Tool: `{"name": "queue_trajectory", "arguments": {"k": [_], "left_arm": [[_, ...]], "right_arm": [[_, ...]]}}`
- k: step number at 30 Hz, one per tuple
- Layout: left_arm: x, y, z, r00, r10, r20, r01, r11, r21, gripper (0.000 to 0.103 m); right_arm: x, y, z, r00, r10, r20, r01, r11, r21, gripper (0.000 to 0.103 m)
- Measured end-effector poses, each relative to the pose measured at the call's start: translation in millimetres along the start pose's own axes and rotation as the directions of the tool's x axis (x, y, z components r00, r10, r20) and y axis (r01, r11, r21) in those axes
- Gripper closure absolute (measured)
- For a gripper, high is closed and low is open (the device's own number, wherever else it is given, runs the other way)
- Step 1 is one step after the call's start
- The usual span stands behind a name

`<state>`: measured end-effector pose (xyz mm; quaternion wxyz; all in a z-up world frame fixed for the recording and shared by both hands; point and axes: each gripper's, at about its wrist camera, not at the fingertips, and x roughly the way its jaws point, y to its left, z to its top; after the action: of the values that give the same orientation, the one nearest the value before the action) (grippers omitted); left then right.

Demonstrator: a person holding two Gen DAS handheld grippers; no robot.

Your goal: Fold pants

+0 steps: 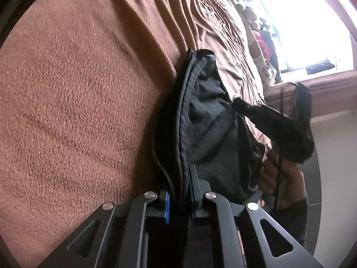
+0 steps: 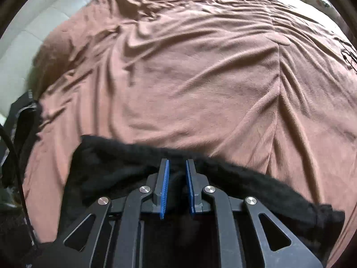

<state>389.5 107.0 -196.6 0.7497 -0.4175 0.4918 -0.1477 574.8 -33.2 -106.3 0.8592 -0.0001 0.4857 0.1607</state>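
Note:
The pants (image 1: 207, 116) are dark grey-black and hang bunched over the brown bed blanket (image 1: 78, 89). My left gripper (image 1: 180, 189) is shut on a thick edge of the pants, with cloth pinched between its blue pads. In the right wrist view the pants (image 2: 116, 167) show as a black band across the blanket (image 2: 189, 78). My right gripper (image 2: 177, 178) is shut on that black cloth, which fills the narrow gap between its blue pads. The right gripper (image 1: 267, 116) also shows in the left wrist view, blurred, beside the pants.
A bright window (image 1: 301, 26) and patterned pillows (image 1: 256, 40) lie at the far end of the bed. A dark cable (image 2: 13, 151) and other dark items sit at the bed's left edge. White floor or wall (image 2: 26, 29) shows beyond the bed.

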Motion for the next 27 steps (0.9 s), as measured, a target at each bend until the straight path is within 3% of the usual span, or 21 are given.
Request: {"name": "queue_trajectory", "arguments": {"k": [10,27], "left_arm": [[-9.2,0.5,-18.1,0.999,-0.026,-0.022,0.026,1.0,0.006,0.09],[-21.0,-0.8,-38.8,0.999,-0.042,0.011,0.042,0.999,0.007,0.093]], "right_arm": [[-45.7,8.1,-57.8,0.999,0.05,0.0,-0.05,0.998,-0.026,0.091],[-76.8,14.0,-152.3,0.998,0.057,0.022,-0.058,0.997,0.044,0.091]]}}
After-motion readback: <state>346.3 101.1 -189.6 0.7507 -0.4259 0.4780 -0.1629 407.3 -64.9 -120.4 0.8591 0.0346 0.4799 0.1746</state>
